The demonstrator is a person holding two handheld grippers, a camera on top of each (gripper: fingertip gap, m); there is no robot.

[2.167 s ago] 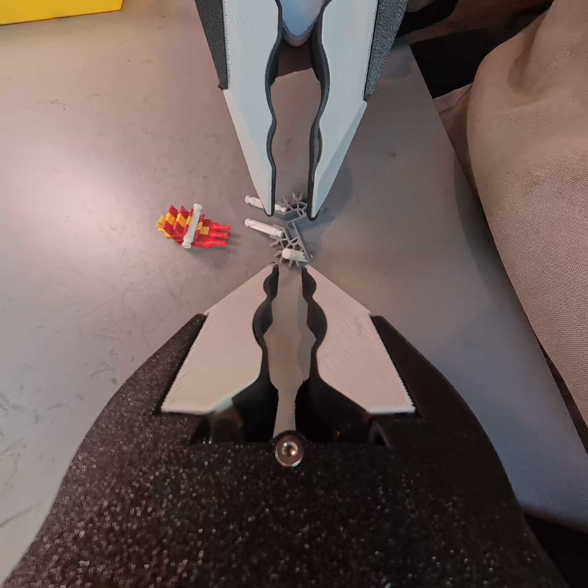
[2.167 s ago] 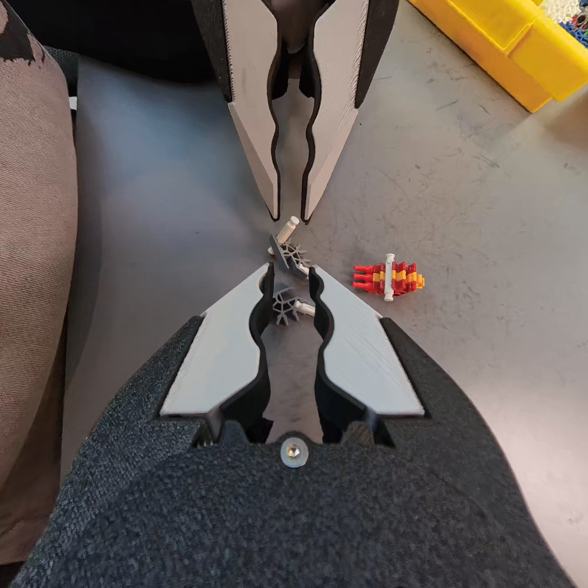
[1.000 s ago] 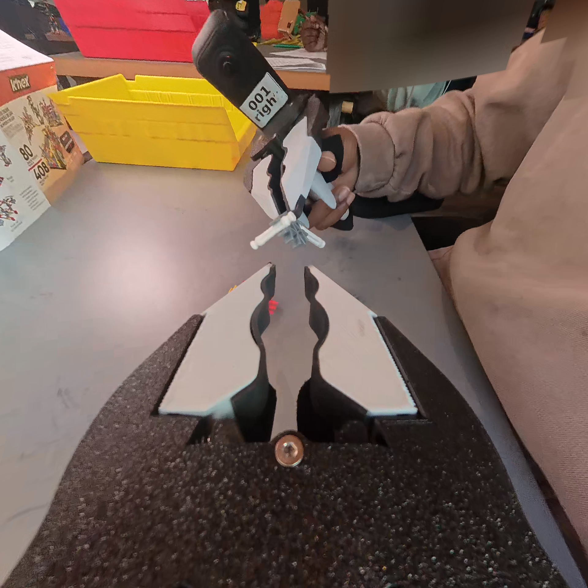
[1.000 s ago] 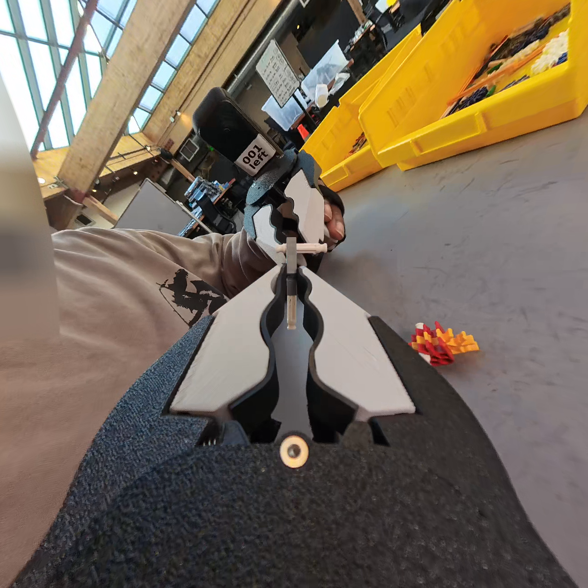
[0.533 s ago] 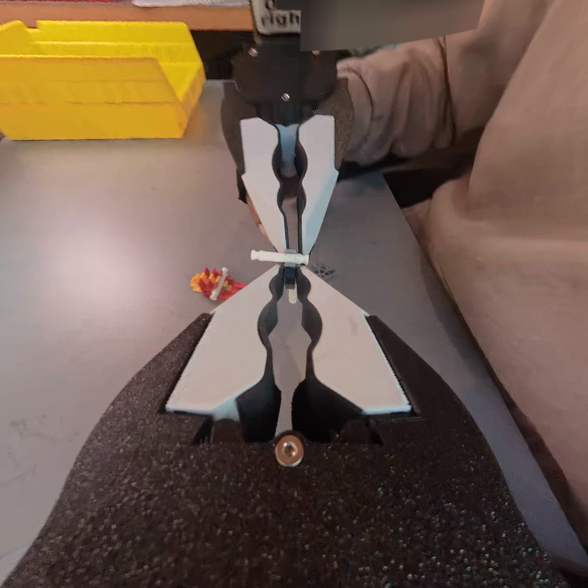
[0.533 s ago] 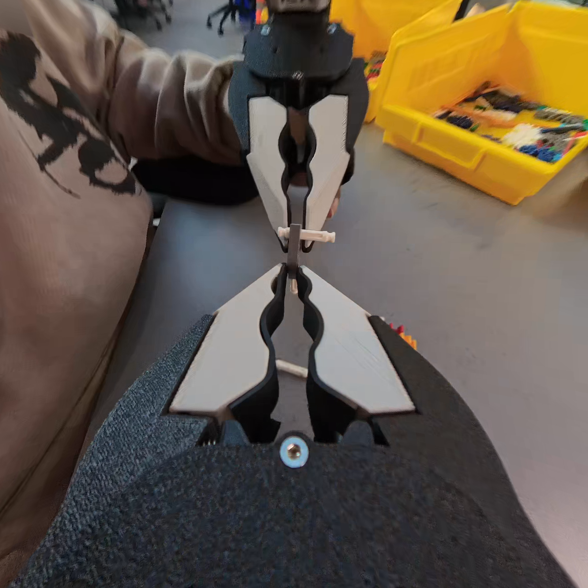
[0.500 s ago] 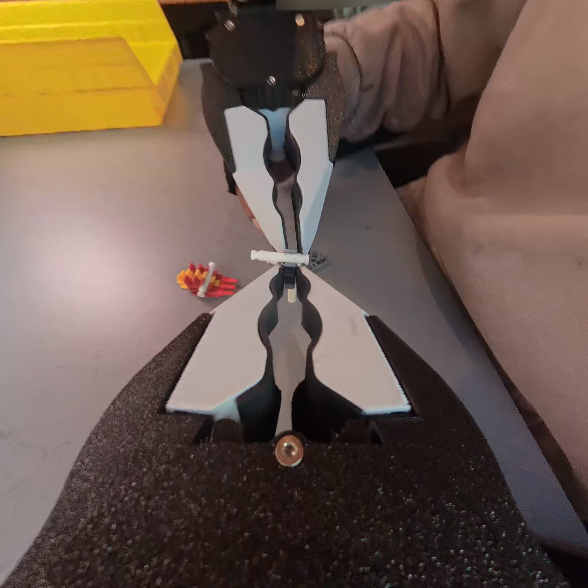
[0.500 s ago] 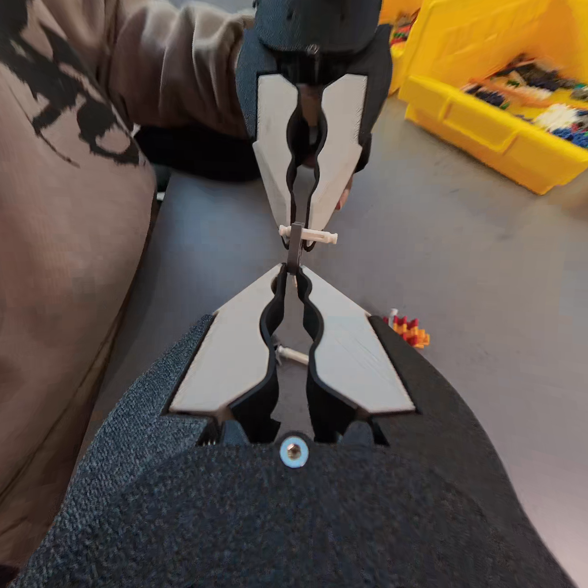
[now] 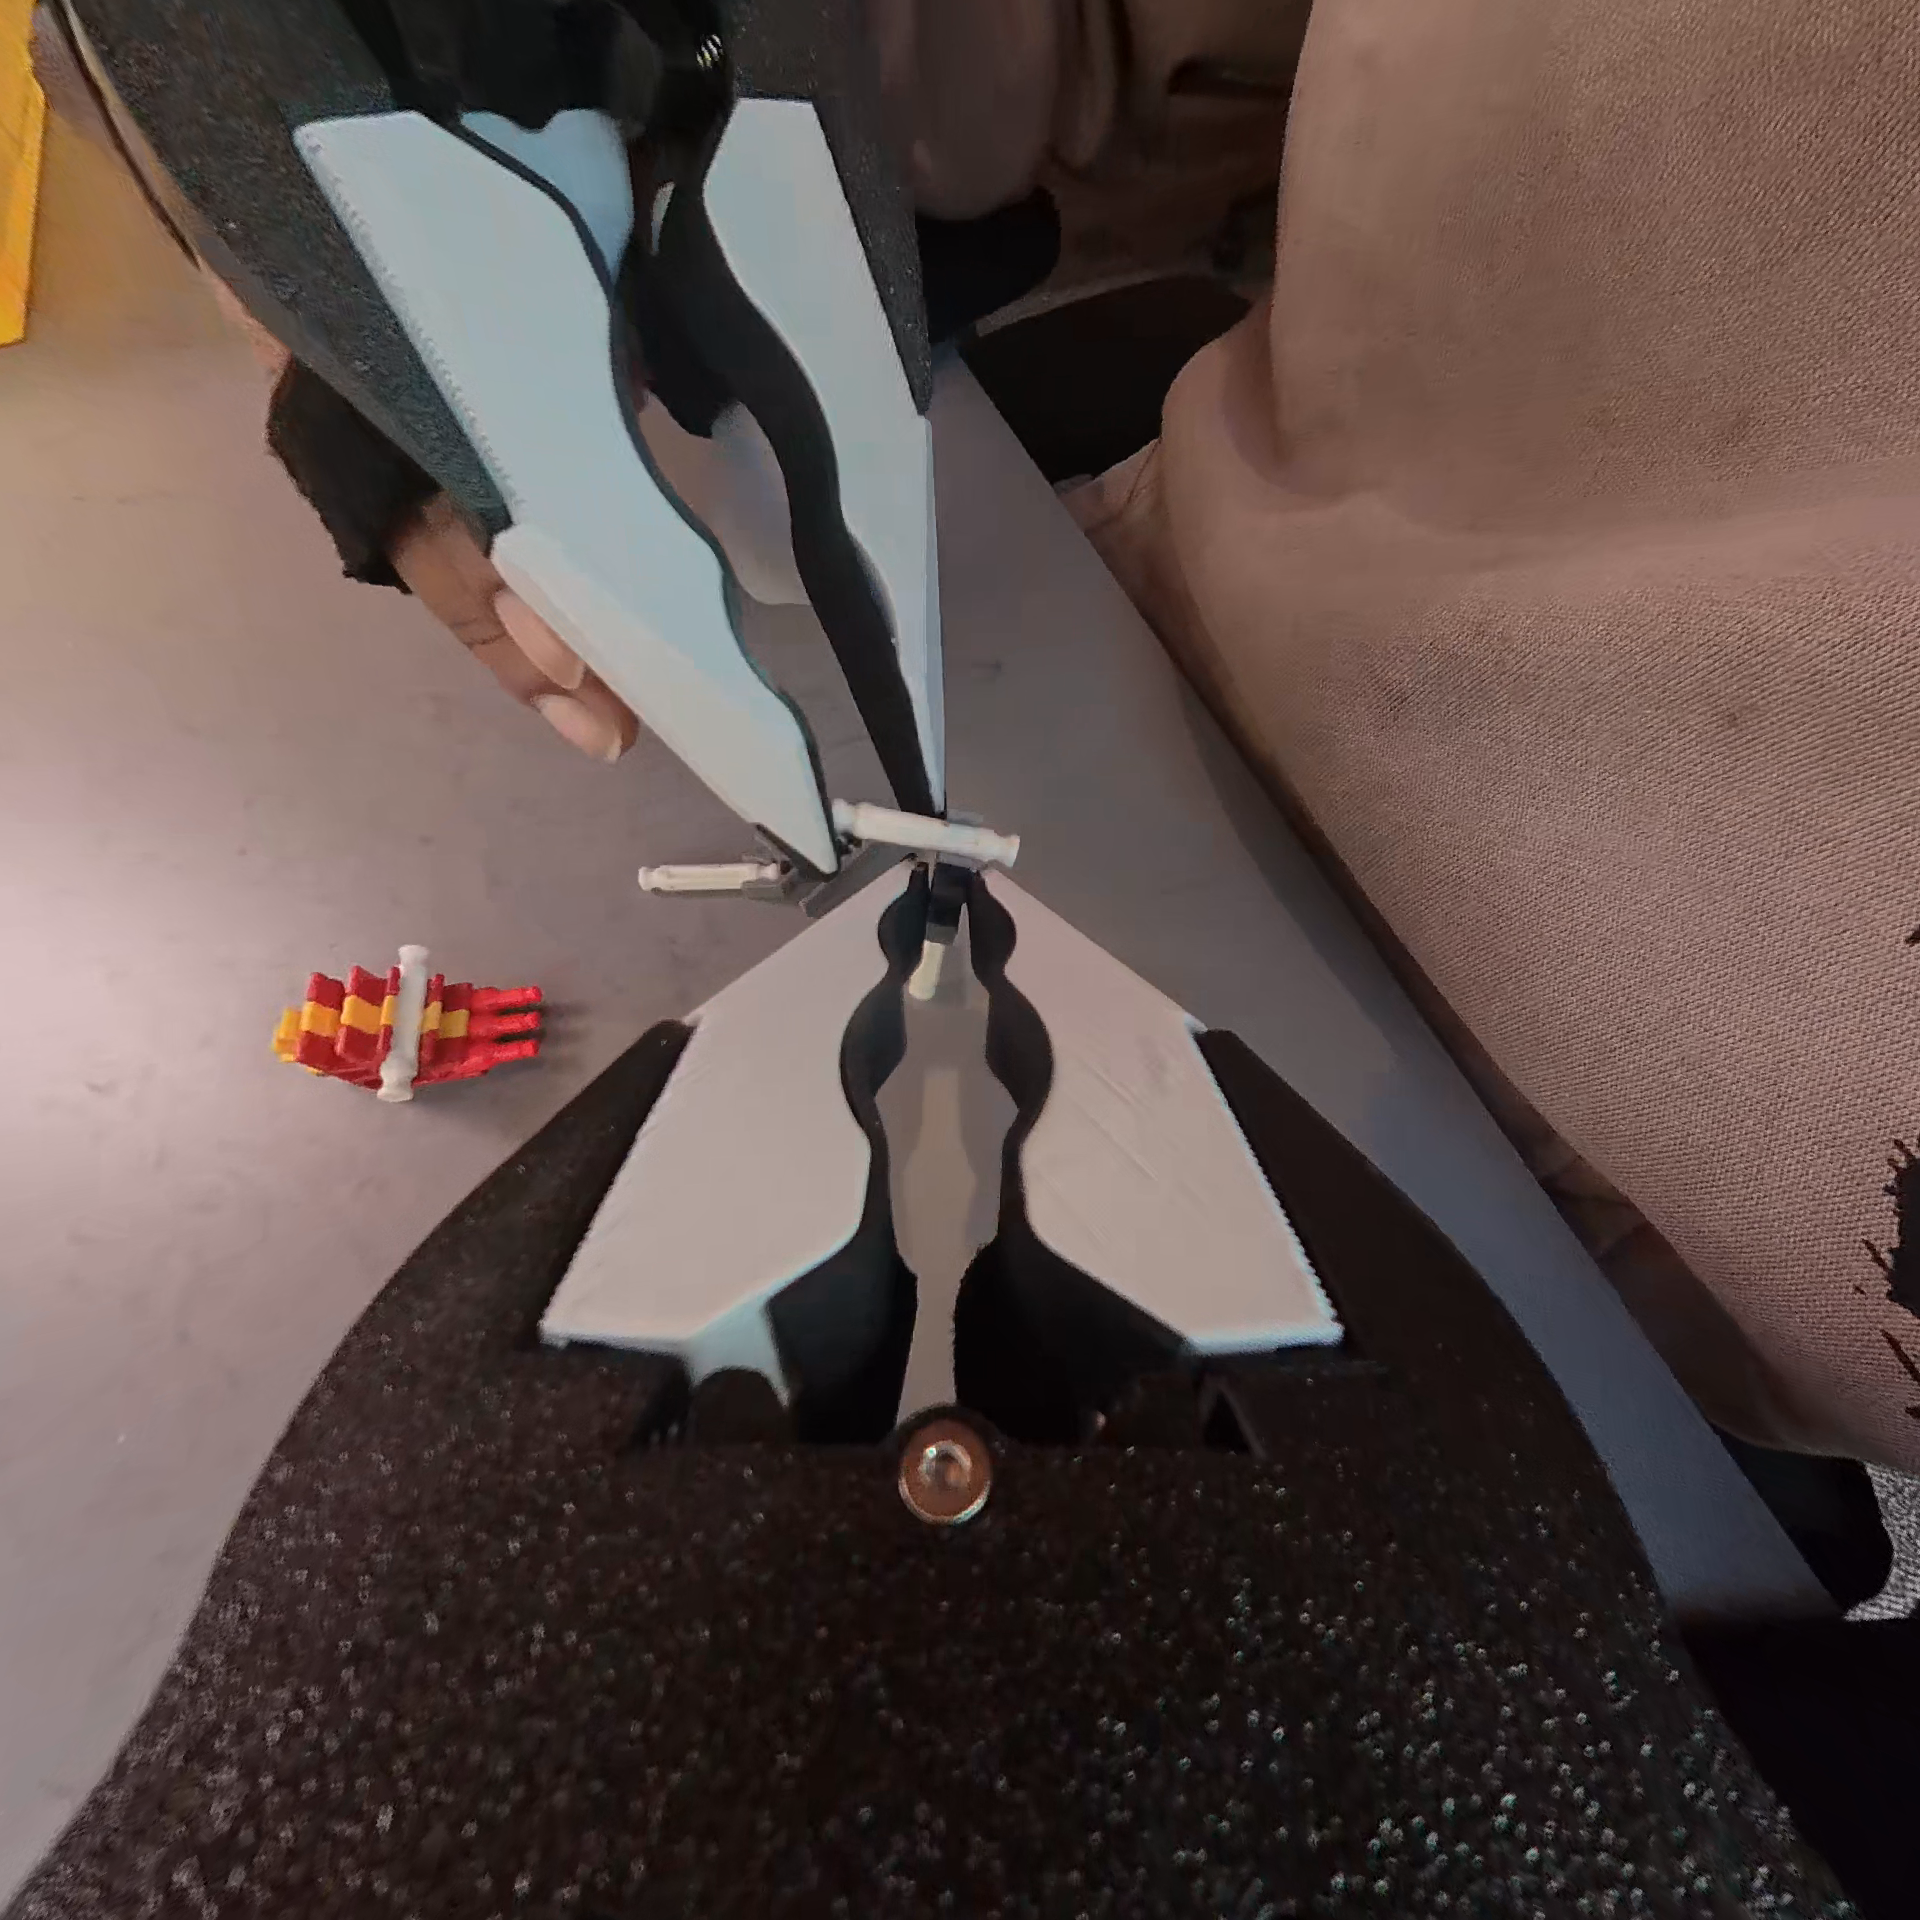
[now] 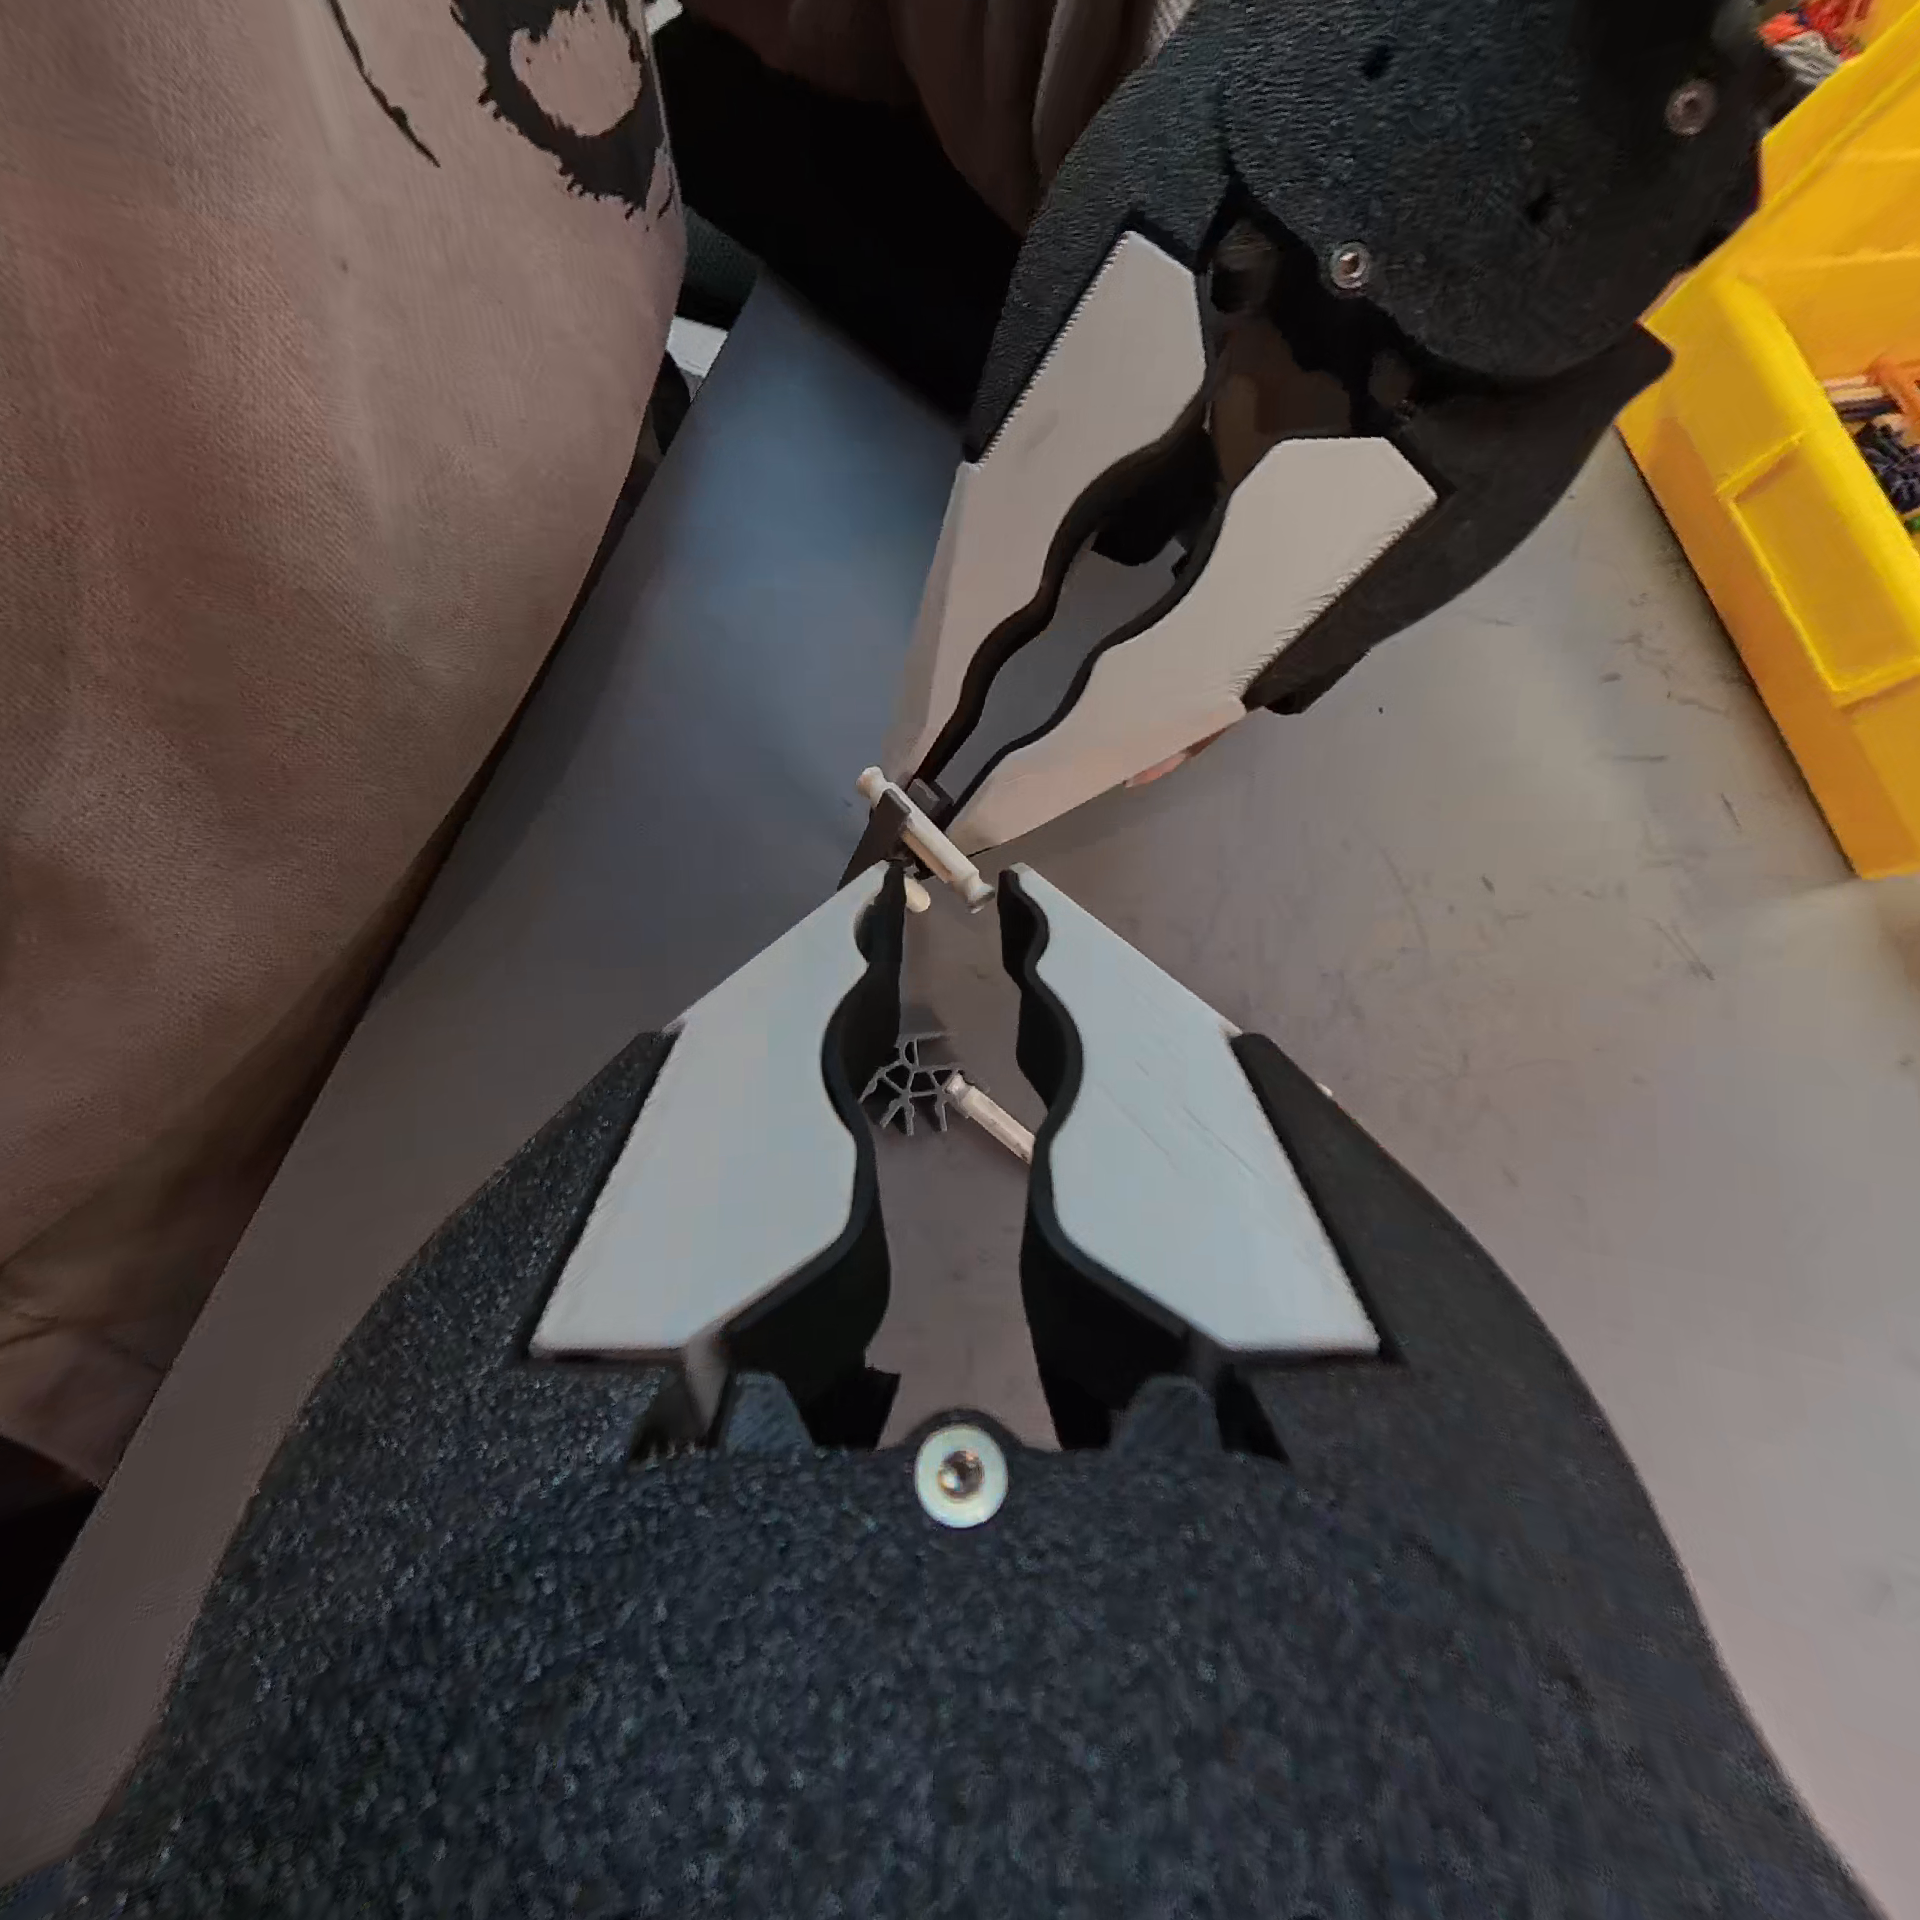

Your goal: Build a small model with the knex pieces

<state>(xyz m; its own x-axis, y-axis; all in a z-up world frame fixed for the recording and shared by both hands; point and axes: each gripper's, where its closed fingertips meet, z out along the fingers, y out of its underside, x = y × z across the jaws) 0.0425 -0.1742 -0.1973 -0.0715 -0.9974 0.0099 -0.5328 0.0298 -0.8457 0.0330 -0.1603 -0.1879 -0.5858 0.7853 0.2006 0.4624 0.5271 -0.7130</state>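
Left gripper (image 9: 940, 914) pinched on dark grey snowflake connector with white rods (image 9: 925, 831); right gripper (image 10: 940, 878) parted, tips beside it. Second grey connector (image 10: 912, 1086) on grey table (image 10: 1455, 1039) below

Small grey spiky piece with white sticks (image 9: 925, 831), pinched shut in left tongs (image 9: 940, 902), held above the tabletop (image 9: 156, 727). Right tongs (image 10: 940, 878) open just beside. Another grey piece (image 10: 914, 1091) flat below.
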